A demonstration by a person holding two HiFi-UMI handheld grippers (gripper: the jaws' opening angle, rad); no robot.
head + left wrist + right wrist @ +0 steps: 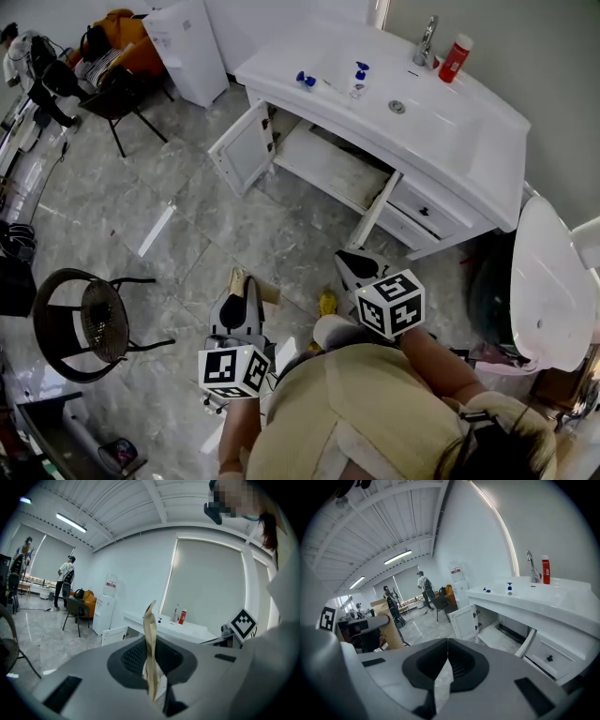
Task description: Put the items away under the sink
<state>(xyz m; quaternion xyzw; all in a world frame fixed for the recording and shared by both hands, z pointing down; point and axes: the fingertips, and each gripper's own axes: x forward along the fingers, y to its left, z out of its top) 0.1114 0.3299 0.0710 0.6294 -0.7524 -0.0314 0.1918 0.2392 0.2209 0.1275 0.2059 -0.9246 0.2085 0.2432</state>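
Note:
My left gripper is shut on a flat brown paper bag, which stands upright and edge-on between the jaws. The right gripper view also shows that bag at its left. My right gripper is shut, its tips touching, and I see nothing between them. Ahead stands the white sink cabinet with its left door swung open. Its bare lower shelf shows inside. Both grippers hang over the floor, short of the cabinet.
A drawer stands pulled out at the cabinet's right. On the counter are a red bottle, a faucet and small blue-capped bottles. A toilet is at the right and a round wicker chair at the left.

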